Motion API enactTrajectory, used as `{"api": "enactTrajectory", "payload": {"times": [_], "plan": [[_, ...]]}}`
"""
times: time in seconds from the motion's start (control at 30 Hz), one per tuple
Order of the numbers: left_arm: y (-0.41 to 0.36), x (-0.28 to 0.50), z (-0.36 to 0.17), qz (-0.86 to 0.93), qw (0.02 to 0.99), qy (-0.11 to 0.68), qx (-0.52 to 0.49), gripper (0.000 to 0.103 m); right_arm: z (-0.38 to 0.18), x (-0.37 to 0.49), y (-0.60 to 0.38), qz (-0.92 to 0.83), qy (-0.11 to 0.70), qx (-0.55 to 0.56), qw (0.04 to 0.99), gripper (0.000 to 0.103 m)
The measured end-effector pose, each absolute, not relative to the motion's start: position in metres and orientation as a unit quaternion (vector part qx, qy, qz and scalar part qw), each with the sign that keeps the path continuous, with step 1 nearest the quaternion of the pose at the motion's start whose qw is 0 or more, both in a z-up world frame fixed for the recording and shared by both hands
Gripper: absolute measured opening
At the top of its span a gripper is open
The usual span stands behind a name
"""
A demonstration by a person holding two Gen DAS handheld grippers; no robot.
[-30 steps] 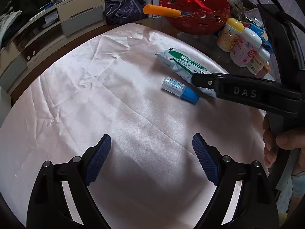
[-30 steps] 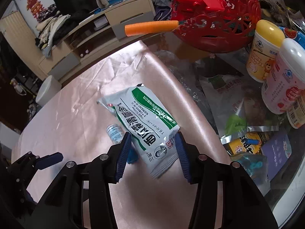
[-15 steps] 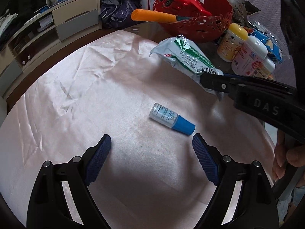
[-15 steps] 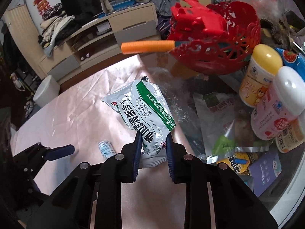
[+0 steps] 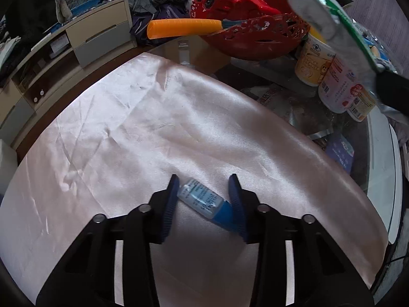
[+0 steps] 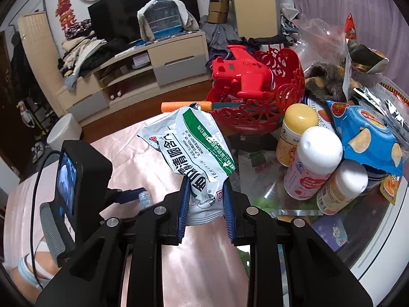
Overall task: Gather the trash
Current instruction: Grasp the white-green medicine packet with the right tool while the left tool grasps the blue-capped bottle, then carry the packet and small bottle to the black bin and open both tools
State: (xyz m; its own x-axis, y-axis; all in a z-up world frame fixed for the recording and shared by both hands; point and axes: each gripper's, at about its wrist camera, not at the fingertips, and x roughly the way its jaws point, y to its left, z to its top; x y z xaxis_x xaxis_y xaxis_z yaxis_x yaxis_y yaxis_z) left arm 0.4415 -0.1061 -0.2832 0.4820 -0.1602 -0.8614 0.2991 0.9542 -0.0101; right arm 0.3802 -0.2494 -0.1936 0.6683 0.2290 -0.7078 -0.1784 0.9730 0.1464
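The small bottle [image 5: 200, 199] with a blue cap lies on its side on the pink satin cloth [image 5: 153, 133], between the blue pads of my left gripper [image 5: 203, 199]. My left jaws have just been closing around it; the left pad meets the clear base end and the right pad meets the cap, so I read this as a grasp on the bottle, which rests on the cloth.

The white-and-green packet [image 6: 196, 158] is clamped at its lower end between the pads of my right gripper [image 6: 205, 212], whose jaws have just closed on it. The packet hangs clear of the cloth, its printed face toward the camera. In the left wrist view the same packet appears blurred at the upper right.

Beyond the cloth's edge, on the glass table [image 6: 378, 253], stand three capped jars [image 6: 317, 163], just beside one another. Behind them sits a red openwork basket [image 6: 268, 107] carrying a red toy plane [image 6: 240, 76]; an orange handle [image 5: 184, 26] projects from the basket. A blue crisp bag [image 6: 368, 138] lies to the right of the jars.
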Motion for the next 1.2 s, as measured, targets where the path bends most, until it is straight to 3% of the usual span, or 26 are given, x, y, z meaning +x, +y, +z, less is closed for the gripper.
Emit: {"api": "enactTrajectory", "payload": {"times": [0.2,0.3,0.73,1.2], "plan": [[-0.093,0.424,-0.280,-0.141,0.849,0.506,0.067,0.030,-0.189,0.352,-0.260,0.100,0.395,0.023,0.913,0.026],[-0.087,0.406,-0.268,-0.149,0.847,0.506,0.060,0.020,-0.185,0.335,-0.263,0.096,0.401,0.022,0.911,0.026],[-0.068,0.284,-0.162,-0.171,0.879,0.437,0.082,0.019,-0.123,0.216,-0.294,0.054,0.378,0.012,0.924,0.026],[-0.053,0.128,-0.147,-0.215,0.879,0.417,0.079,0.019,-0.107,0.053,-0.314,0.002,0.369,0.023,0.929,0.026]]}}
